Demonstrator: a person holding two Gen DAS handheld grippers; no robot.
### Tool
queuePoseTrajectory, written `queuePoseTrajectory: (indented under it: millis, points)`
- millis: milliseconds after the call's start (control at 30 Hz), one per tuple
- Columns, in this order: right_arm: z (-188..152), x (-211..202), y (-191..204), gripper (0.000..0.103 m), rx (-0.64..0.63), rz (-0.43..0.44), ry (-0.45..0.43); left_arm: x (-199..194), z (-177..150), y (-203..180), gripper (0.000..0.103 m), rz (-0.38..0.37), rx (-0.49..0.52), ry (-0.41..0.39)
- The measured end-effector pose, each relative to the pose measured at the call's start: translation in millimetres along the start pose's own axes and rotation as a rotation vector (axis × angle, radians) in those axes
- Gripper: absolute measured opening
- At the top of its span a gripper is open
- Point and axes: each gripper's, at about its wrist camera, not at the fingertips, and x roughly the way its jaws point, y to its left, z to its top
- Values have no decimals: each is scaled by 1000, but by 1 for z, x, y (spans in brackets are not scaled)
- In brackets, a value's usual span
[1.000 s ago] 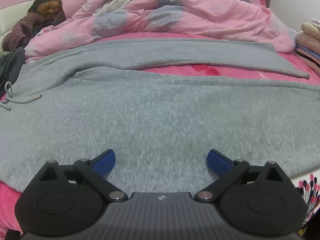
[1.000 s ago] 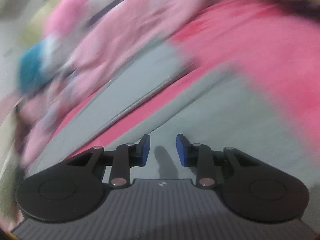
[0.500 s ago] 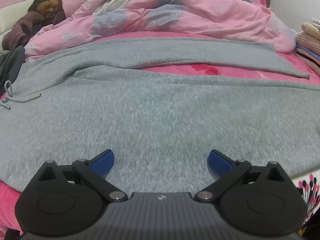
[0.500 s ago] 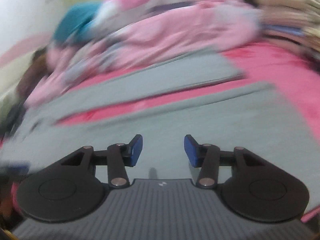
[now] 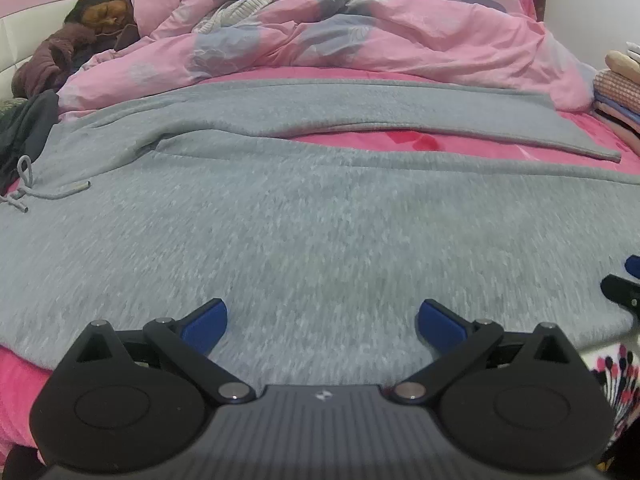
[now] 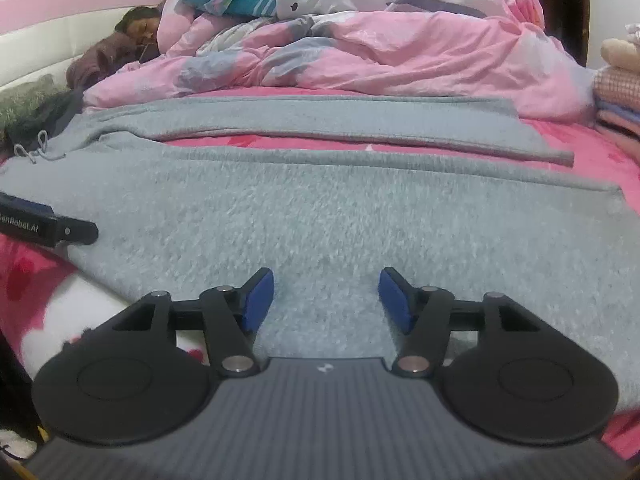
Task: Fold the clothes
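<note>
Risk of snagging one layer only: left tongs (image 5: 320,318) wide open, right tongs (image 6: 326,298) just opening, both empty over grey fleece sweatpants (image 5: 320,220).

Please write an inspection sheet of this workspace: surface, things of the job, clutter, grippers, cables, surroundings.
Surface: bed with a pink sheet, bare between the trouser legs.
Job's things: grey sweatpants spread flat, legs apart, not yet folded; drawstring loose at the waist end.
Clutter: dark garment beside the waist; folded stack at the far right edge; pink duvet bunched behind.
Grippers: left gripper open over the near trouser leg, nothing between its fingers; right gripper open, jaws just been opening, nothing between them.
Cables: nothing seen.
Surroundings: a person lies at the far end under the duvet; white wall behind.
</note>
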Motion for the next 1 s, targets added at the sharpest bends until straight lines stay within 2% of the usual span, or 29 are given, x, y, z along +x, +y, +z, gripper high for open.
queuePoseTrajectory:
  millis: [133,400,567,667,767,900,1000]
  points:
    - [-2,4,1,62,-10,-2,-1,-10,-8,8,102,10,-19,-10]
    - [-2,3,0,64,-13,12,8,-50,-41,57,101,102,-152,-63]
    - [-1,5,3,72,-14,14,17,-76,-47,87,101,152,-183,-172]
    - [0,6,8,75,-18,1,21,-72,-36,100,101,181,-192,-193]
    - [1,7,9,75,-18,-6,30,-60,-23,119,100,168,-249,-201]
    - [2,7,10,76,-15,-17,35,-34,-14,142,97,158,-318,-170]
    - [3,8,11,78,-13,-24,39,-20,-20,149,96,195,-317,-119]
